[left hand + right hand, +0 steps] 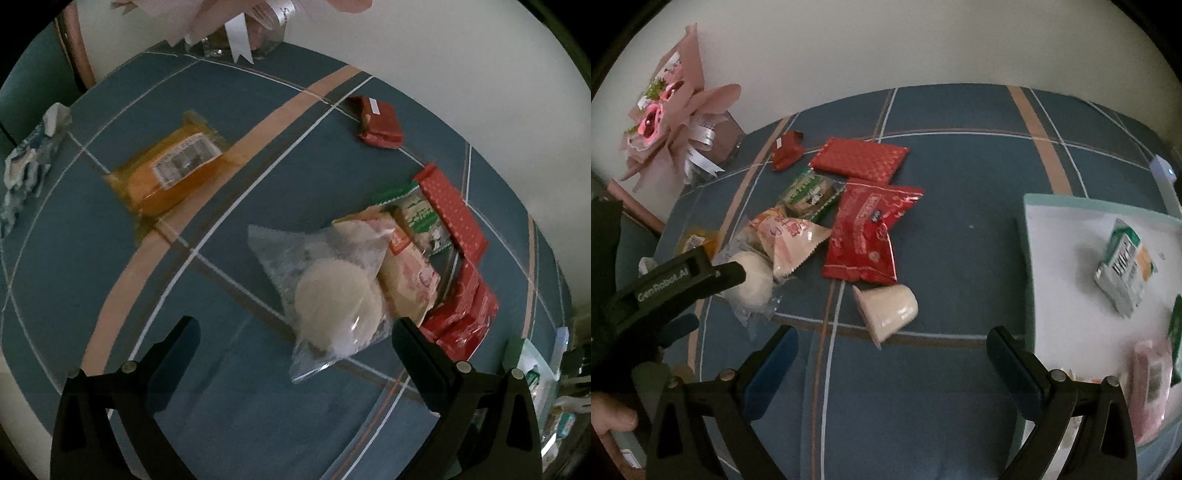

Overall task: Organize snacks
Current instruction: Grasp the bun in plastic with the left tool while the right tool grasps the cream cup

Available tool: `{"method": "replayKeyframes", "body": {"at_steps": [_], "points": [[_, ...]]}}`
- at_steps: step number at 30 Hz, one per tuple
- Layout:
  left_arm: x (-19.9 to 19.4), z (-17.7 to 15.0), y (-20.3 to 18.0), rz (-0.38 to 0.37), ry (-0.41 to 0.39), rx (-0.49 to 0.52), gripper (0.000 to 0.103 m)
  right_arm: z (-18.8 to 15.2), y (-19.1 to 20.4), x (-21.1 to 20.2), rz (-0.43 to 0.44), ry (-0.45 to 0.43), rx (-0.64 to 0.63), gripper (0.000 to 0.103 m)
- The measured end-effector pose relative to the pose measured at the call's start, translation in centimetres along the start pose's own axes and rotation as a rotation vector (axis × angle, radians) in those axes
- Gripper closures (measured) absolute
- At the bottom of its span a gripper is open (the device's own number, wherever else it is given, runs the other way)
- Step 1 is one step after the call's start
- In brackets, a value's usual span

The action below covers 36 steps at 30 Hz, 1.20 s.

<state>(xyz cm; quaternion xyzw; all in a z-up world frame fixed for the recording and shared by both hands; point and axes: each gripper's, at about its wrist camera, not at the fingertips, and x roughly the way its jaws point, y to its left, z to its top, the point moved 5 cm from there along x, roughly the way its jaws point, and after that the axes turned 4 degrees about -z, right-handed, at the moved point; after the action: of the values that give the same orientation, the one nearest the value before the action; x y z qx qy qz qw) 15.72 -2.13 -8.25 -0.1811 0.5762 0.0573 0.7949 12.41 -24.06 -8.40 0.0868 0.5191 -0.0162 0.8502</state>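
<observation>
Snack packets lie in a loose heap on the blue plaid tablecloth (258,406). My left gripper (295,332) is open, just above a clear bag of round white cakes (332,291), whose near end lies between the fingertips, closer to the right finger. An orange packet (173,170) lies apart, far left. My right gripper (892,350) is open and holds nothing. A pale jelly cup (886,310) lies on its side just ahead of it. Behind the cup are a large red packet (868,236), a cream-pink packet (790,240), a green packet (812,192) and a red dotted packet (860,158).
A white tray (1052,258) at the right holds a green-and-white packet (1123,266) and a pink one (1148,387). A small red packet (786,149) lies by the back edge. A pink bouquet (665,110) stands far left, with a crumpled wrapper (29,162) at the table's left edge.
</observation>
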Motion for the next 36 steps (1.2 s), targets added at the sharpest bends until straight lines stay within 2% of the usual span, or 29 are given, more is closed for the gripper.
{"method": "replayKeyframes", "body": {"at_steps": [8,16,19,21,24,26,29,36], "points": [[1.7,1.2,-1.1,-0.046,0.014,0.012,0.0,0.8,0.1,2.0,-0.008,0.008,-0.016,0.001],[3.0,1.6,-2.2,-0.045,0.029,0.036,0.002,1.1,-0.5,3.7,0.011,0.034,0.0,0.024],[3.5,1.7,-2.7,-0.053,0.033,0.04,0.009,1.2,-0.2,4.1,0.025,0.041,-0.006,0.033],[3.6,1.6,-2.9,-0.06,0.04,0.043,0.017,1.1,0.0,4.2,0.031,0.042,-0.011,0.046],[3.9,1.5,-2.9,-0.062,0.051,0.048,0.032,1.0,0.2,4.6,0.042,0.052,-0.013,0.054],[4.2,1.4,-3.0,-0.068,0.058,0.047,0.04,1.0,0.4,4.7,0.047,0.05,-0.018,0.054],[4.3,1.0,-3.1,-0.066,0.056,0.045,0.046,0.9,0.5,4.7,0.048,0.048,-0.02,0.055],[3.4,0.7,-3.2,-0.097,0.054,0.037,0.048,0.8,0.4,4.6,0.058,0.053,-0.01,0.061]]}}
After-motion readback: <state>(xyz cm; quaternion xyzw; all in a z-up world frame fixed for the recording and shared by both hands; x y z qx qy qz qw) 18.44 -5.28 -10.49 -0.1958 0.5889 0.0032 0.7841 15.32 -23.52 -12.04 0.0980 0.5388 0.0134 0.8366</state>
